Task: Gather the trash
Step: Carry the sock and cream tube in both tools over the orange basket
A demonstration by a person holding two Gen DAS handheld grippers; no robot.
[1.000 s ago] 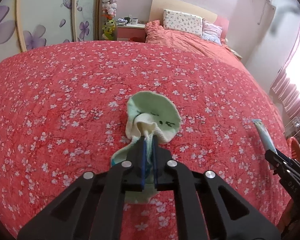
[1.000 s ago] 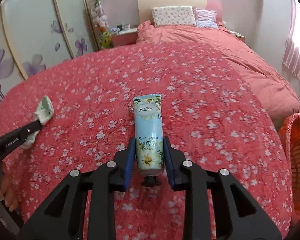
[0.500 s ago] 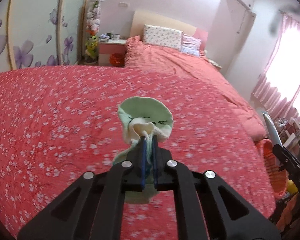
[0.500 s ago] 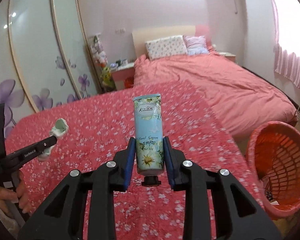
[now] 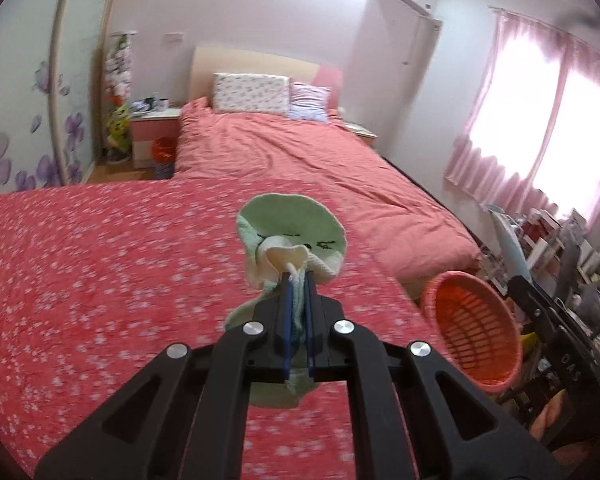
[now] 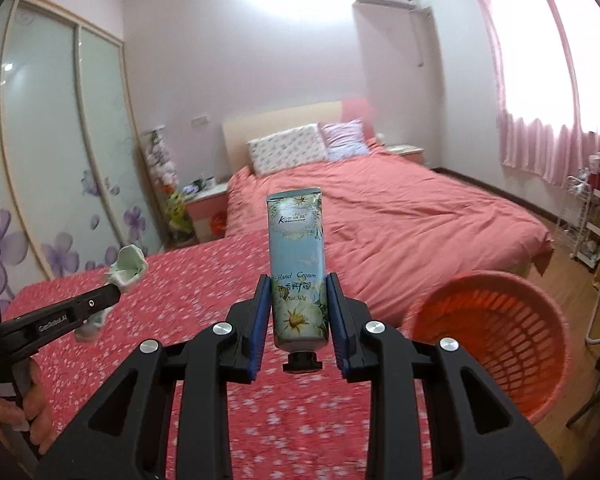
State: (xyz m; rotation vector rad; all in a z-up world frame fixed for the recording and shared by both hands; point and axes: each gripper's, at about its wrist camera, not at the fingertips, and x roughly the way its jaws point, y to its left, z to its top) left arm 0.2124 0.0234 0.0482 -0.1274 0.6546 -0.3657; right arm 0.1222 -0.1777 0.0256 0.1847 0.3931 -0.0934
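Note:
My left gripper (image 5: 296,276) is shut on a pale green sock (image 5: 296,236), which hangs above the red flowered bedspread (image 5: 100,264). My right gripper (image 6: 298,280) is shut on a light blue hand cream tube (image 6: 297,256), held upright with its black cap down. An orange mesh basket (image 6: 500,332) stands on the floor past the bed's corner, low and right of the tube. In the left wrist view the basket (image 5: 476,332) lies to the right of the sock, with the right gripper's arm (image 5: 556,344) beyond it. The right wrist view shows the left gripper (image 6: 112,284) with the sock (image 6: 126,266) at the left.
A second bed with a plain pink cover (image 6: 400,216) and pillows (image 6: 288,154) fills the far side. A nightstand (image 5: 152,136) stands by the flowered wardrobe doors (image 6: 60,168). Cluttered white shelves (image 6: 596,220) and pink curtains (image 5: 540,120) line the right wall.
Both grippers rose and swung right over the bedspread, each still holding its item. The orange basket, barely visible before, now sits large at the lower right of both views.

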